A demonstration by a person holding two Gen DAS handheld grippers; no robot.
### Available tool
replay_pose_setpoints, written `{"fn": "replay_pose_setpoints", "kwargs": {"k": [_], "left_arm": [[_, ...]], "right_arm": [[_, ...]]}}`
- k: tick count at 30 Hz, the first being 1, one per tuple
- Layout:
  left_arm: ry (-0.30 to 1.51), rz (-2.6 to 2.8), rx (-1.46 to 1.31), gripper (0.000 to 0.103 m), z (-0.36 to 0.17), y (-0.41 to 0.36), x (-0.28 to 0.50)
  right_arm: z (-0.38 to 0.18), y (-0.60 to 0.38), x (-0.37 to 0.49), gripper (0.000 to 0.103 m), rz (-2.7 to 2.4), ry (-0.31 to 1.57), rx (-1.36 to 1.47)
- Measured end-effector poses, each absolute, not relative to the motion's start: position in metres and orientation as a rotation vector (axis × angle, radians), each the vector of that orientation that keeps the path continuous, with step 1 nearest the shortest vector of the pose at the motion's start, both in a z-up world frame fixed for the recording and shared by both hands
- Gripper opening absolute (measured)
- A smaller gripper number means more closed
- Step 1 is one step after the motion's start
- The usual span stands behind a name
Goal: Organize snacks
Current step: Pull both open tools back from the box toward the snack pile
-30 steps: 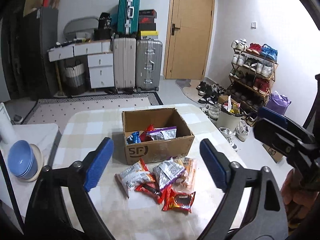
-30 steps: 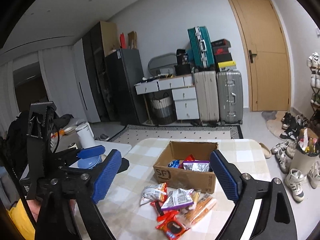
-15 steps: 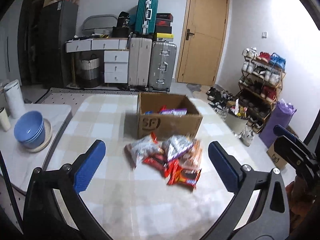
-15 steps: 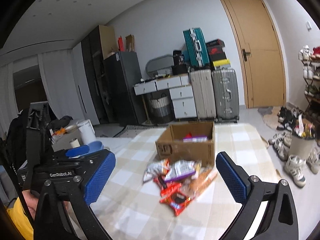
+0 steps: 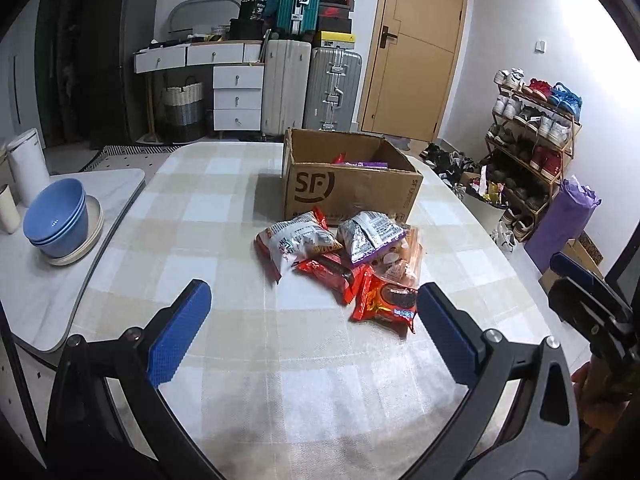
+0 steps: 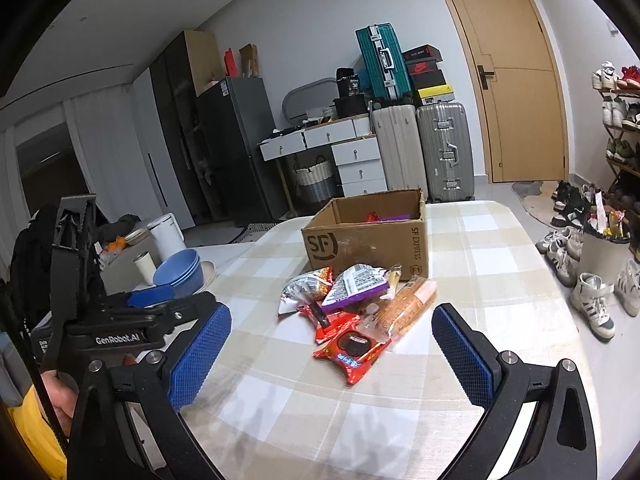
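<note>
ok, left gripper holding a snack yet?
No, the left gripper is open and empty above the table, short of the snack pile.

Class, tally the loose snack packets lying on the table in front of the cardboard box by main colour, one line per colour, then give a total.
Silver-white with red ends: 1
Silver and purple: 1
Red: 2
Clear with orange-brown snack: 1
Total: 5 loose packets; any hidden under the pile cannot be counted.

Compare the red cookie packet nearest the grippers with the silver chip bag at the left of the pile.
The red cookie packet is red, flat and small; the silver chip bag is silver-white, puffed and larger. The cookie packet lies nearest the grippers; the chip bag lies closer to the cardboard box. Both rest on the table, outside the box.
</note>
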State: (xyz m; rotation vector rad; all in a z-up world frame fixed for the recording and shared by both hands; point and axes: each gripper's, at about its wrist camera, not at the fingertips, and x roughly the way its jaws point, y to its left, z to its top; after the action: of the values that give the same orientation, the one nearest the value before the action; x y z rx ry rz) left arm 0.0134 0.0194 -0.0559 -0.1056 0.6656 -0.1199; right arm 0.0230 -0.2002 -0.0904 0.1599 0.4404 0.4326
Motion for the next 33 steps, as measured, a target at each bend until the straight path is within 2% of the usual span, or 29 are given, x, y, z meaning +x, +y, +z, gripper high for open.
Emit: {"fn": "replay_pose_setpoints", "kwargs": {"k": [33], "left_arm": [[0.772, -0.108, -0.098, 0.103, -0.114, 0.009, 0.056]], "right_arm": [[-0.121, -0.203, 0.042, 0.102, 0.457, 0.493, 0.233]]}}
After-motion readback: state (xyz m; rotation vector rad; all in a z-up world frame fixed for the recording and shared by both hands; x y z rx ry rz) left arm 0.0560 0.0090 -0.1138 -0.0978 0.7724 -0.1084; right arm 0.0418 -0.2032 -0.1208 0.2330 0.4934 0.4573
